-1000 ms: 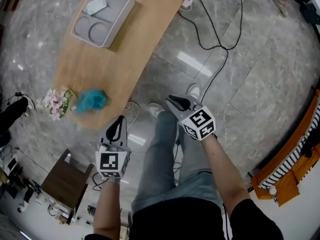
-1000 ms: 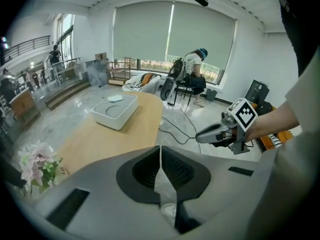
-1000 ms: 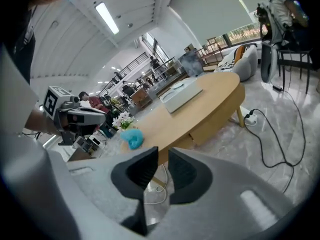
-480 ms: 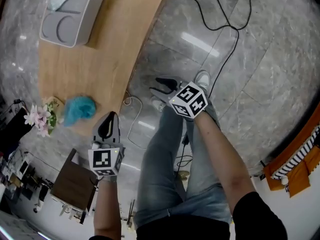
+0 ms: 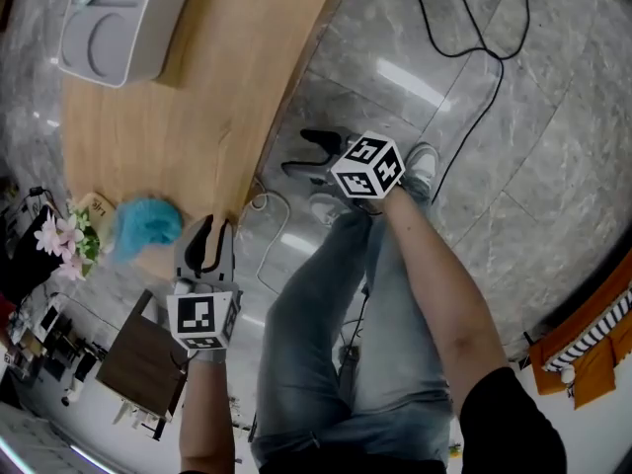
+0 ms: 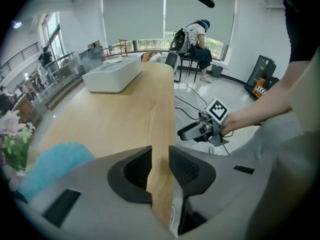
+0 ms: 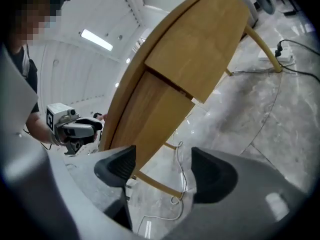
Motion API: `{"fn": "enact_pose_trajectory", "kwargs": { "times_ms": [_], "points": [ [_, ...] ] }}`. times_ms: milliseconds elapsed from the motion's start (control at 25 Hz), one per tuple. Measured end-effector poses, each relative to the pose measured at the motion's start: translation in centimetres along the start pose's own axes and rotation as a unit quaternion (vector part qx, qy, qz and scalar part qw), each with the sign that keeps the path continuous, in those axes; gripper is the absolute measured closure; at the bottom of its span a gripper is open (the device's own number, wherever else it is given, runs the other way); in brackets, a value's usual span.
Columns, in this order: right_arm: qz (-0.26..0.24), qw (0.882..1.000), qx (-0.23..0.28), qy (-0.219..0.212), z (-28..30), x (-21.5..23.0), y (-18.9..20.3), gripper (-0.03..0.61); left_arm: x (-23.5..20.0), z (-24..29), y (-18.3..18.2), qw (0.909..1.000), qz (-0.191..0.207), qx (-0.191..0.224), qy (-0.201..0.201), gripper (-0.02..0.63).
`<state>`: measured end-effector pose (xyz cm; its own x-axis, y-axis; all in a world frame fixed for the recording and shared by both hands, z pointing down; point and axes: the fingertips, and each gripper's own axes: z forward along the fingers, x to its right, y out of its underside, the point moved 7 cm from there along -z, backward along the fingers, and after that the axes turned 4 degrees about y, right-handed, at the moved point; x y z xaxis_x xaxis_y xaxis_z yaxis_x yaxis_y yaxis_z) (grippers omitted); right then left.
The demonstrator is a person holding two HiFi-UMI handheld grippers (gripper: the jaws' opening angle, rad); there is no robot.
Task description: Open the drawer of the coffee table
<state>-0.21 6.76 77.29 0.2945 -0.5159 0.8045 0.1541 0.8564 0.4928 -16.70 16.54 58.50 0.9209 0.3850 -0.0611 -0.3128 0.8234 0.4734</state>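
Grey marble floor lies beneath the light-wood drawer.

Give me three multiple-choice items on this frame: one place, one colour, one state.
1. Where is the grey tray?
A. on the floor
B. on the coffee table, at its far end
C. on a chair

2. What colour is the fluffy cloth on the table?
A. red
B. yellow
C. blue

3. How do the fingers of the right gripper stand?
A. apart, gripping nothing
B. shut on a cable
C. shut on the cloth

Answers:
1 B: the head view shows it on the wooden top, at the end away from the person.
2 C: it shows blue in both the head view and the left gripper view.
3 A: the fingers are opening and nothing sits between them.
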Motion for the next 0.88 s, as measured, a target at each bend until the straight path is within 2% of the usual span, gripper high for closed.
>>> {"fn": "enact_pose_trajectory", "kwargs": {
  "times_ms": [200, 400, 640, 880],
  "points": [
    [0.009, 0.999, 0.016, -0.046, 2.9, 2.5, -0.5, 0.156, -1.2, 1.4, 1.1, 0.9999, -0.014, -0.004, 0.001, 0.463],
    [0.017, 0.993, 0.039, -0.111, 5.2, 2.4, -0.5, 0.098, -2.1, 2.1, 1.9, 0.9999, -0.012, -0.004, 0.008, 0.443],
    [0.03, 0.983, 0.068, -0.165, 7.2, 2.4, -0.7, 0.078, -2.4, 2.3, 2.0, 0.9998, -0.005, 0.006, 0.019, 0.439],
    [-0.001, 0.971, 0.065, -0.232, 9.0, 2.0, -1.1, 0.078, -2.5, 2.3, 2.0, 0.9996, -0.013, 0.017, 0.017, 0.439]
  ]
}}
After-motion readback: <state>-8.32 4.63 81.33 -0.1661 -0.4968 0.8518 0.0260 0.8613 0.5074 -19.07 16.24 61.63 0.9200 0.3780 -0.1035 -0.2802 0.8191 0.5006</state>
